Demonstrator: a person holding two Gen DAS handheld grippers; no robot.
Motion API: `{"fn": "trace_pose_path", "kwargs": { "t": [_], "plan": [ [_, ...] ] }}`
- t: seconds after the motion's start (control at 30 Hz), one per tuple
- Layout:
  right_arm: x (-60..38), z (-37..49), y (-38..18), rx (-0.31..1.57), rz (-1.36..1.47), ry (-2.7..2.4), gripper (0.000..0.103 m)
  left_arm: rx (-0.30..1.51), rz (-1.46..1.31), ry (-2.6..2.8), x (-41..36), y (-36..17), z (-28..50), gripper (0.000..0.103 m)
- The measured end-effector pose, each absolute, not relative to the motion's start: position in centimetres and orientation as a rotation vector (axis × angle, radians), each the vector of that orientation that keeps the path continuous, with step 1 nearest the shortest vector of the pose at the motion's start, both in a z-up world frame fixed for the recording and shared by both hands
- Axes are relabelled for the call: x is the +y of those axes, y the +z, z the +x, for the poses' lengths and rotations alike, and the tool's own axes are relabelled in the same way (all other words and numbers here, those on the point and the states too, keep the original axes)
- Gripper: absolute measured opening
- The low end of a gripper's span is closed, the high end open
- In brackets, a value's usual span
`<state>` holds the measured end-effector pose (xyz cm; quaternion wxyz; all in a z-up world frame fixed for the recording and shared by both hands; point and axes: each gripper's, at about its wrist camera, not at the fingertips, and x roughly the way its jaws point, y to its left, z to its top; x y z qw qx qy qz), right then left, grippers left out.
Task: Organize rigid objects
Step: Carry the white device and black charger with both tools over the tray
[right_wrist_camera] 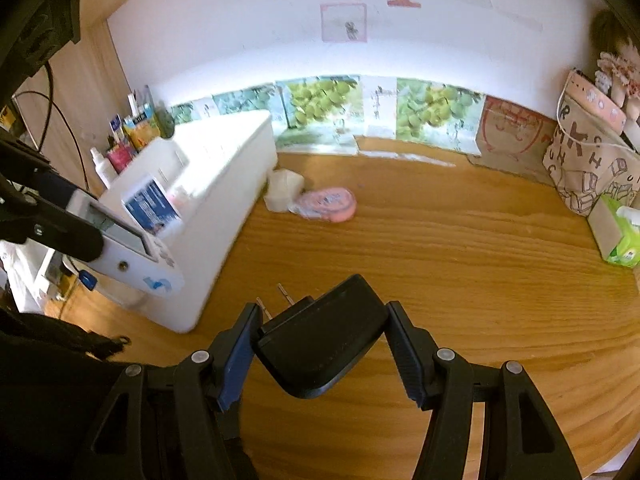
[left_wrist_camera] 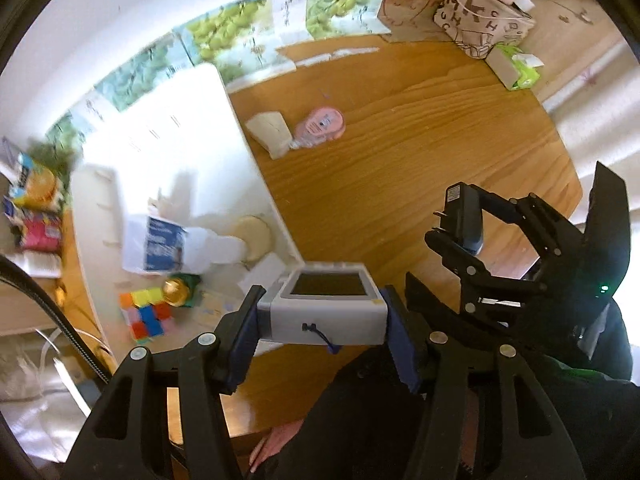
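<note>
My left gripper (left_wrist_camera: 323, 314) points down and is shut on a grey-white device with a dark screen (left_wrist_camera: 328, 300), held above the near corner of a white storage bin (left_wrist_camera: 256, 168). My right gripper (right_wrist_camera: 322, 322) is shut on a black power adapter (right_wrist_camera: 324, 344) above the wooden table (right_wrist_camera: 460, 280), its two metal prongs pointing away towards the bin. In the left wrist view the right gripper (left_wrist_camera: 454, 220) with the adapter (left_wrist_camera: 460, 210) hangs to the right of the device. The right wrist view shows the same device (right_wrist_camera: 132, 252) at the left, in front of the bin (right_wrist_camera: 224, 176).
Inside the bin lie a blue-white box (left_wrist_camera: 158, 248), a colour cube (left_wrist_camera: 146, 314), a gold item (left_wrist_camera: 176, 292) and a round pale disc (left_wrist_camera: 252, 236). A pink round case (right_wrist_camera: 328, 204) and a white block (right_wrist_camera: 282, 190) rest beside the bin. A tissue box (right_wrist_camera: 618, 236) and a printed bag (right_wrist_camera: 588, 164) stand at the far right.
</note>
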<state>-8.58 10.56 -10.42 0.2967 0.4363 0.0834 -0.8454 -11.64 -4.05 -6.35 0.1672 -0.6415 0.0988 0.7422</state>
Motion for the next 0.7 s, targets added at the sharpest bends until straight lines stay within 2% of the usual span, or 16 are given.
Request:
{"fn": "trace_pose_path", "kwargs": {
  "t": [0.53, 0.7],
  "plan": [
    [3.0, -5.3, -7.8, 0.069, 1.017, -2.348, 0.063, 0.396, -1.687, 2.214, -12.9, -6.1, -10.6, 0.06],
    [0.1, -4.5, -8.2, 0.069, 0.99, -2.313, 0.063, 0.529, -1.622, 2.332, -14.7, -7.0, -10.6, 0.06]
  ]
}}
